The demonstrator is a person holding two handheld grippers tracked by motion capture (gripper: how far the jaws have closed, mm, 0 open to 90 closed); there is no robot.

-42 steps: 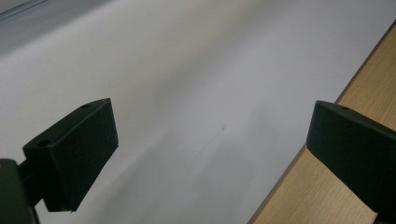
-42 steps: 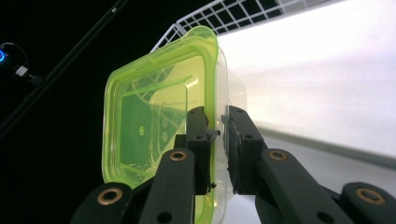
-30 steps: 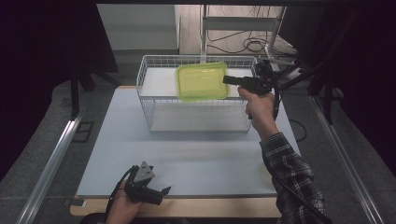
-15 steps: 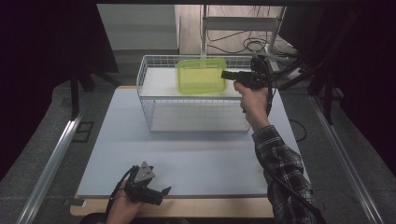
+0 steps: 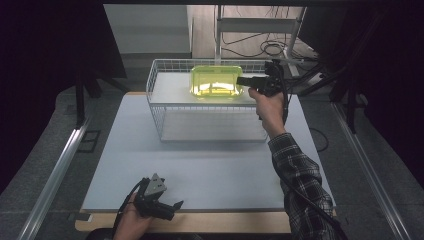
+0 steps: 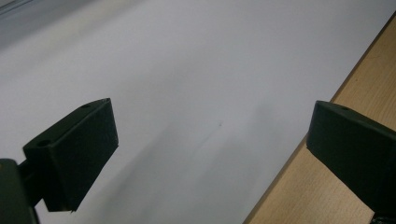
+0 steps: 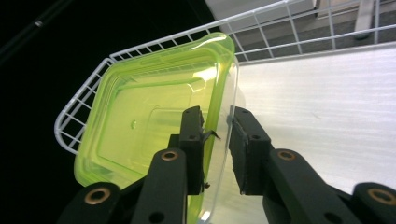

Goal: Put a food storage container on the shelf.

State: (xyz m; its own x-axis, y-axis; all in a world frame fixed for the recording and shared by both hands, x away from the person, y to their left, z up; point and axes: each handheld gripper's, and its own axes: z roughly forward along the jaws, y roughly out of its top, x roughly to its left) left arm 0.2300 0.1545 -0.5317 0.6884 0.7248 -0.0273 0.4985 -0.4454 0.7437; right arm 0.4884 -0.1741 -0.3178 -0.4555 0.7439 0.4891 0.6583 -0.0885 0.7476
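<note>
A translucent yellow-green plastic container (image 5: 215, 82) stands tilted on its side in the back of a white wire basket (image 5: 165, 107). My right gripper (image 5: 242, 80) reaches it from the right. In the right gripper view the container's (image 7: 149, 112) rim wall sits between the two pads of that gripper (image 7: 217, 126). Its jaws have just been opening, and a thin gap shows at the left pad (image 7: 194, 130). My left gripper (image 5: 172, 207) lies in a hand at the table's front edge, open with nothing between its fingers (image 6: 210, 140).
The basket stands at the far middle of the white mat (image 5: 215, 170), whose wooden border (image 6: 327, 186) runs along the front. Cables (image 5: 267, 47) and a metal frame (image 5: 260, 22) lie behind the table. A rail (image 5: 55, 175) runs along the left side.
My right hand has carried the container a little back and down into the basket, where it now stands more upright. The right jaws have parted slightly. My left hand has stayed put.
</note>
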